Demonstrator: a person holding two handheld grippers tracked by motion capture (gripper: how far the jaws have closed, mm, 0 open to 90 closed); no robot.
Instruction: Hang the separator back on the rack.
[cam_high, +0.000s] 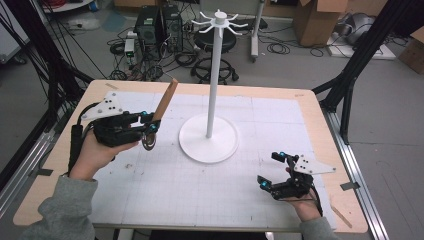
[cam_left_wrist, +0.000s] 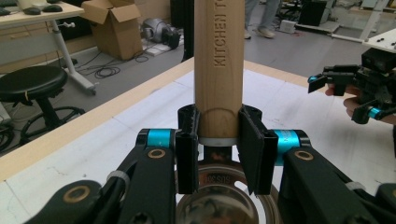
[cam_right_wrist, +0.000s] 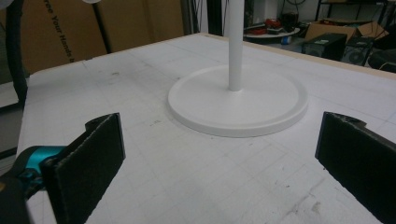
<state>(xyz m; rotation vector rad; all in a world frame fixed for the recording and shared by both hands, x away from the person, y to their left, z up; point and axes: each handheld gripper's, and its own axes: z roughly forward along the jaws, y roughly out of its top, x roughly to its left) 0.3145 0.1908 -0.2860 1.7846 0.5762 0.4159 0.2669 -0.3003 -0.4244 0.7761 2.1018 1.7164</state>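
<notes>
Left gripper clamps wooden-handled utensil low near its metal head, possibly a strainer; handle may pivot; right gripper jaws apart.

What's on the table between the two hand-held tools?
In the high view, the round base of the white stand lies roughly between the left tool and right tool; the rest is bare mat.

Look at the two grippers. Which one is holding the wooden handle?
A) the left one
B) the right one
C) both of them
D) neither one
A: the left gripper has its jaws shut on the wooden handle, while the right gripper sits open with only bare table between its jaws.
</notes>
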